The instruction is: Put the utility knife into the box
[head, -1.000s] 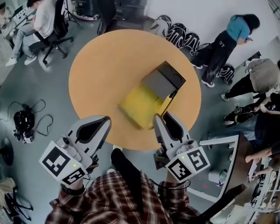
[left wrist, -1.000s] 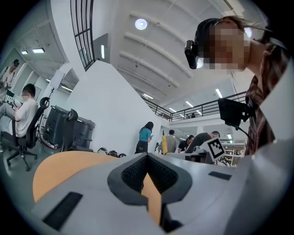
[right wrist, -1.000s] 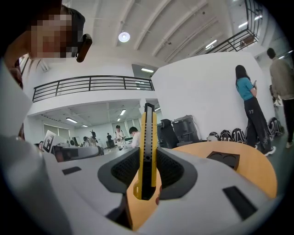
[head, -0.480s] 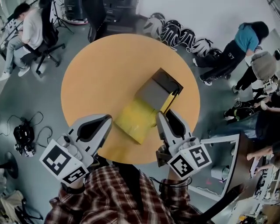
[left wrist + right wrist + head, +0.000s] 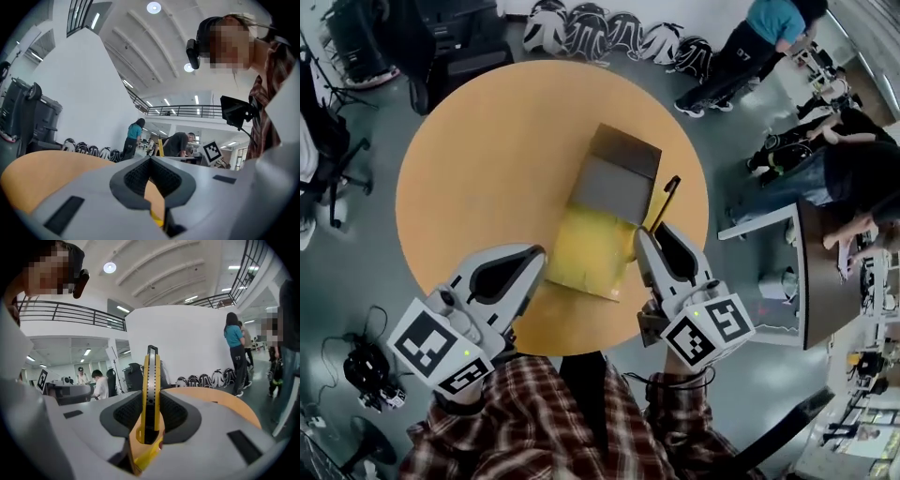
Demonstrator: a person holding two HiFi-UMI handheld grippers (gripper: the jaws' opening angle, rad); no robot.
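Observation:
An open cardboard box (image 5: 602, 221) with a yellow inside and a grey flap lies in the middle of the round orange table (image 5: 469, 169). My right gripper (image 5: 649, 240) is shut on the yellow-and-black utility knife (image 5: 665, 198), which sticks out forward just off the box's right edge. In the right gripper view the utility knife (image 5: 151, 380) stands upright between the pads of the right gripper (image 5: 151, 420). My left gripper (image 5: 534, 260) hovers by the box's near left corner. Seen in its own view, the left gripper (image 5: 150, 161) has its jaws together on nothing.
Several people stand or sit past the table's far right side (image 5: 769, 37). A row of backpacks (image 5: 609, 33) lines the far wall. A dark desk (image 5: 825, 272) stands to the right, chairs (image 5: 337, 141) to the left, and cables (image 5: 366, 375) lie on the floor.
The head view has swung, so table and box now sit further left and turned. My right gripper keeps the knife beside the box's right edge. The left gripper has edged closer to the box.

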